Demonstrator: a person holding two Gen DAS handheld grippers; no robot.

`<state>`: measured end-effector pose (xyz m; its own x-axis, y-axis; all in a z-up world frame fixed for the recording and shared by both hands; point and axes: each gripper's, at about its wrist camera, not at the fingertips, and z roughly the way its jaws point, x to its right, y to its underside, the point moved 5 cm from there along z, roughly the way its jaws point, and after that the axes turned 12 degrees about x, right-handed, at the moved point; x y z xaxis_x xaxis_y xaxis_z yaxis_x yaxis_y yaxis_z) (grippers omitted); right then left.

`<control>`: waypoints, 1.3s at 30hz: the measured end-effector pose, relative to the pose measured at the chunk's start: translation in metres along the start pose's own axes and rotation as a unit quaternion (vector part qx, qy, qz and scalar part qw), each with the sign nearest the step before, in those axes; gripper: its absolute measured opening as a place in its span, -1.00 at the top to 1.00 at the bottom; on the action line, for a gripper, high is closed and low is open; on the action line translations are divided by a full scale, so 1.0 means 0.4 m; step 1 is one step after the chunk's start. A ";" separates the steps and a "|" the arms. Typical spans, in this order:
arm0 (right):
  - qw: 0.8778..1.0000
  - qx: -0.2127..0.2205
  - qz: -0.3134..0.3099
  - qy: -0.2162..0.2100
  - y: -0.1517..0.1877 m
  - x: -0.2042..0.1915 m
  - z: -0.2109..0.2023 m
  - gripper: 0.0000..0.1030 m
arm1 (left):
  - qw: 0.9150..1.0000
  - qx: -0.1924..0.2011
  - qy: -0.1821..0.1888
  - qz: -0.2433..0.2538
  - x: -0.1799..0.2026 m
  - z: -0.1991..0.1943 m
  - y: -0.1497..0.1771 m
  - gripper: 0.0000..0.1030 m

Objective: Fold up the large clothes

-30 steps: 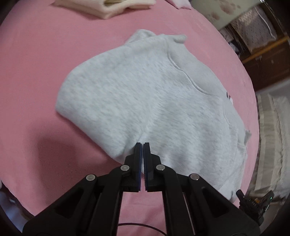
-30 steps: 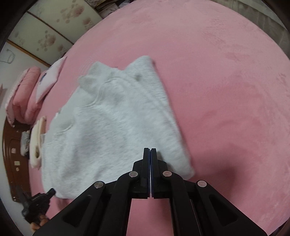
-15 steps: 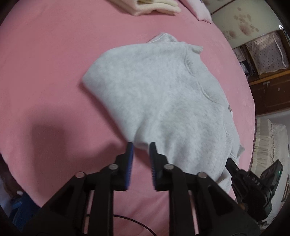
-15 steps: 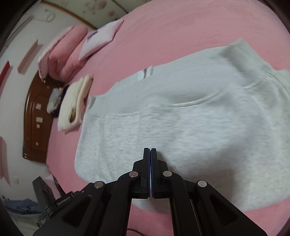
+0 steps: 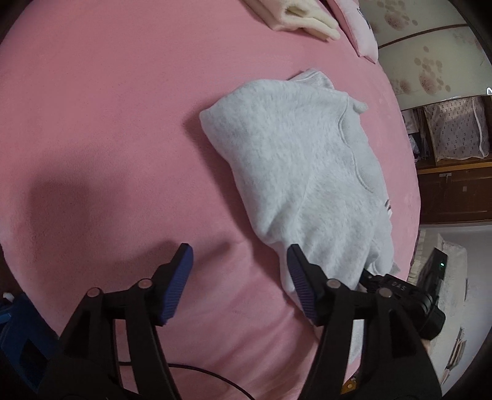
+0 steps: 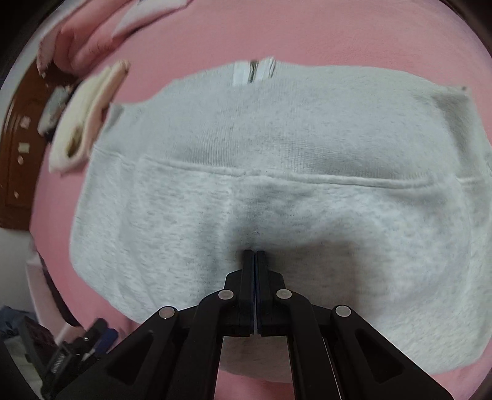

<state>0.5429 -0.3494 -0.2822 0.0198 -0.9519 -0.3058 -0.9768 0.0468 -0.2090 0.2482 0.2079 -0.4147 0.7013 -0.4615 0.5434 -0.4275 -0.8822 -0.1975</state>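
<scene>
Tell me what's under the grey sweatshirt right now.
The grey sweatshirt lies folded on the pink bedcover, which shows all around it. Its lower layers and anything beneath are covered, so I cannot see them.

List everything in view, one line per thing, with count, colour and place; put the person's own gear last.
sweatshirt: one, light grey, folded, lying on the bed near its edge
bed cover: one, pink, spread under everything
folded cloth: one, cream, at the far end of the bed
pillow: one, pale pink, beside the cream cloth
cabinet: one, dark brown wood, beyond the bed
left hand-held gripper: one, black with blue pads, jaws opening, nothing between them, at the sweatshirt's near corner
right hand-held gripper: one, black, shut, tips against the middle of the sweatshirt
</scene>
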 end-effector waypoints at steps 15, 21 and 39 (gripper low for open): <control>0.995 -0.100 0.022 -0.004 -0.097 -0.035 0.156 1.00 | 0.998 -0.031 0.031 -0.054 0.017 0.168 -0.042 -0.55; 0.991 -0.110 0.063 -0.044 -0.127 -0.011 0.171 1.00 | 0.995 0.018 0.065 -0.067 0.079 0.222 -0.091 -0.71; 0.988 -0.055 0.141 0.005 -0.093 -0.055 0.133 1.00 | 0.999 -0.050 0.010 -0.016 0.130 0.193 -0.151 0.53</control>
<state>0.5902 -0.3140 -0.3172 -0.2591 -0.9087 -0.3272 -0.9603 0.2786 -0.0133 0.3544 0.2299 -0.4375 0.7038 -0.4309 0.5649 -0.4615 -0.8818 -0.0976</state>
